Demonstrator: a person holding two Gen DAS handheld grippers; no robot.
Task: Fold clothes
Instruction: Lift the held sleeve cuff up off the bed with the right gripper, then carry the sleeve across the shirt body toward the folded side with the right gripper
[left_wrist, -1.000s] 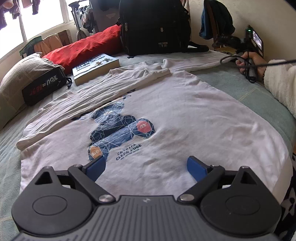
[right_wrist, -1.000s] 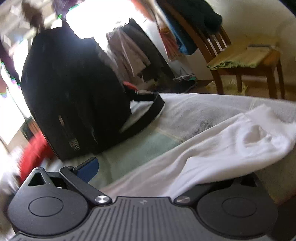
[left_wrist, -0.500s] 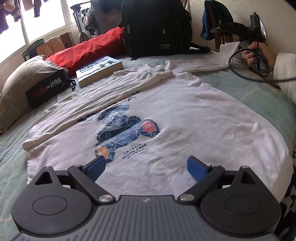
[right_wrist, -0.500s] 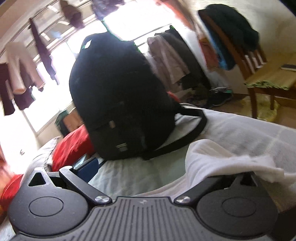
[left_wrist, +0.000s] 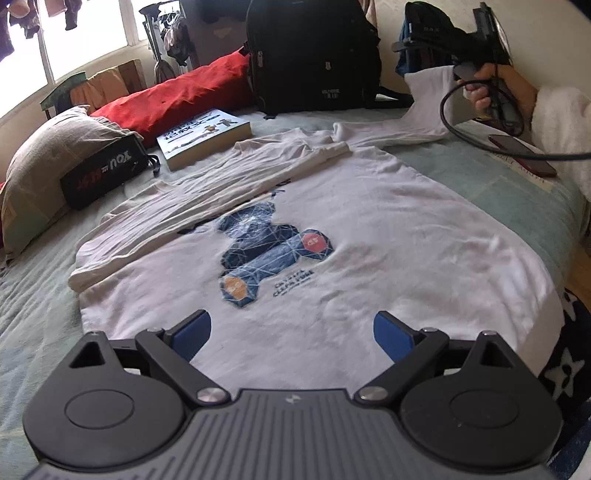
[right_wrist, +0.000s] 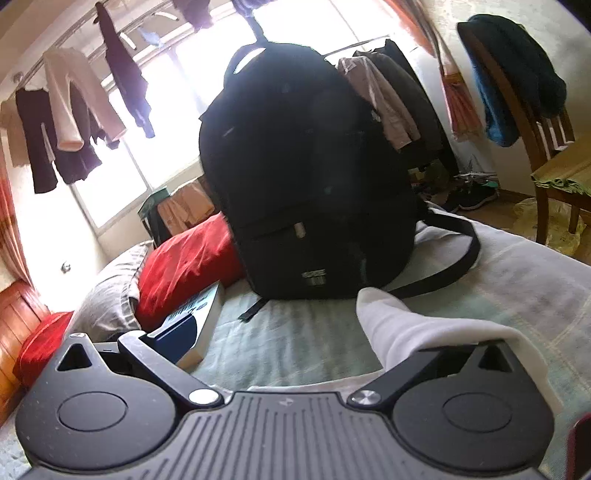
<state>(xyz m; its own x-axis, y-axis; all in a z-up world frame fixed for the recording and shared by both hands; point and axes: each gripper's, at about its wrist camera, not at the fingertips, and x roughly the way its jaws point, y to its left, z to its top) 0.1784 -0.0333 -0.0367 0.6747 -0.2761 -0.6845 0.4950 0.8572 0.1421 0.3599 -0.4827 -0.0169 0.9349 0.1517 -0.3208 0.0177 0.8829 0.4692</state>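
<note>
A white long-sleeved shirt (left_wrist: 369, 229) with a blue printed figure lies flat on the bed, front up. Its left sleeve (left_wrist: 221, 192) is folded across the chest. My left gripper (left_wrist: 291, 332) hovers open over the hem, holding nothing. Far right, a hand holds my right gripper (left_wrist: 417, 40) above the bed with the other sleeve's cuff (left_wrist: 428, 96) raised on it. In the right wrist view the right gripper (right_wrist: 295, 332) has its jaws spread wide. The cuff (right_wrist: 406, 328) is draped over the right finger and hides its pad.
A black backpack (left_wrist: 314, 55) stands at the head of the bed, with a red pillow (left_wrist: 184, 92), a book (left_wrist: 203, 136) and a black pouch (left_wrist: 103, 173) to its left. A phone (left_wrist: 521, 155) lies on the green bedcover (left_wrist: 480, 177). A wooden chair (right_wrist: 535, 122) stands beyond the bed.
The right gripper has risen and tipped upward, lifting the sleeve cuff off the bed. The left gripper has stayed open over the hem, shifting only slightly.
</note>
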